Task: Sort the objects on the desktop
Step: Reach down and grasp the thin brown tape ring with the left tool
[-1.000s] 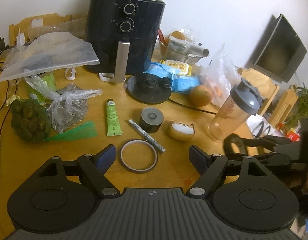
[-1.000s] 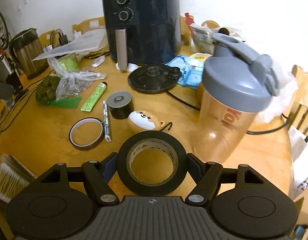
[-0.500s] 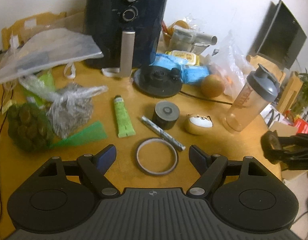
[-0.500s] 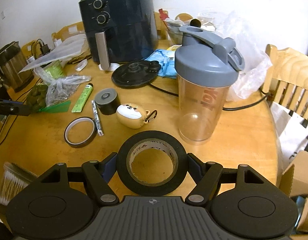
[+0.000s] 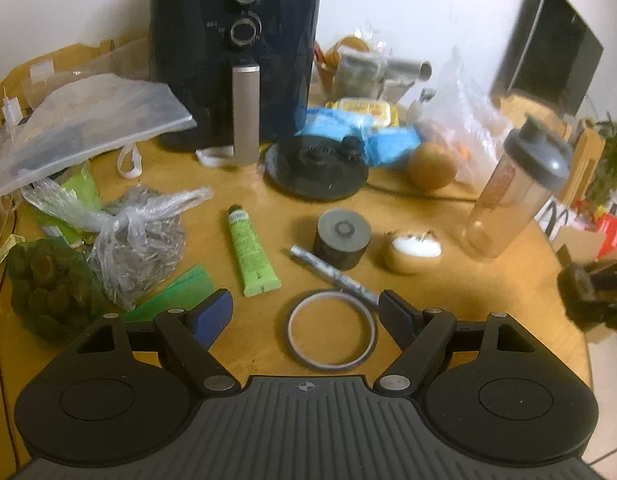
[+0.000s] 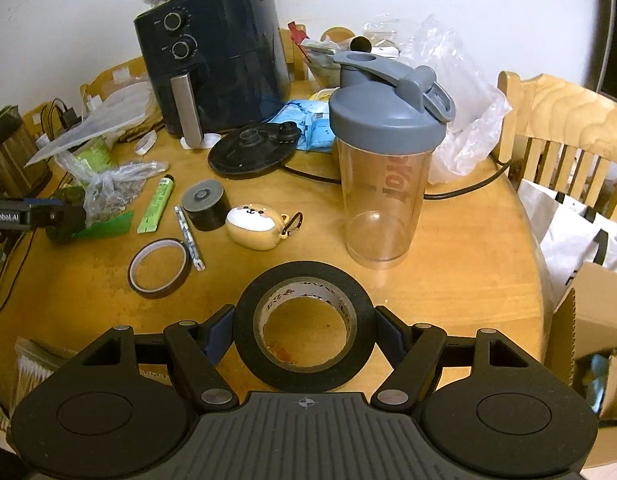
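Observation:
My right gripper (image 6: 304,330) is shut on a black tape roll (image 6: 248,332) and holds it above the table's near right part. My left gripper (image 5: 306,312) is open and empty, with a thin brown tape ring (image 5: 331,331) lying on the table between its fingers. Beyond the ring lie a patterned pen (image 5: 332,274), a green tube (image 5: 251,252), a dark grey tape roll (image 5: 341,238) and a dog-shaped case (image 5: 413,250). The right wrist view shows the ring (image 6: 158,267), pen (image 6: 189,237), tube (image 6: 156,204), grey roll (image 6: 205,204) and case (image 6: 254,222) too.
A clear shaker bottle (image 6: 386,168) stands right of the case. A black air fryer (image 5: 236,52), a kettle base (image 5: 316,168), blue packets (image 5: 340,130) and plastic bags (image 5: 136,232) crowd the back and left. A cardboard box (image 6: 588,320) and a chair (image 6: 564,128) stand beyond the table's right edge.
My right gripper has pulled back and rightward from the shaker with the black tape in it. My left gripper has shifted so the thin ring now lies between its fingers.

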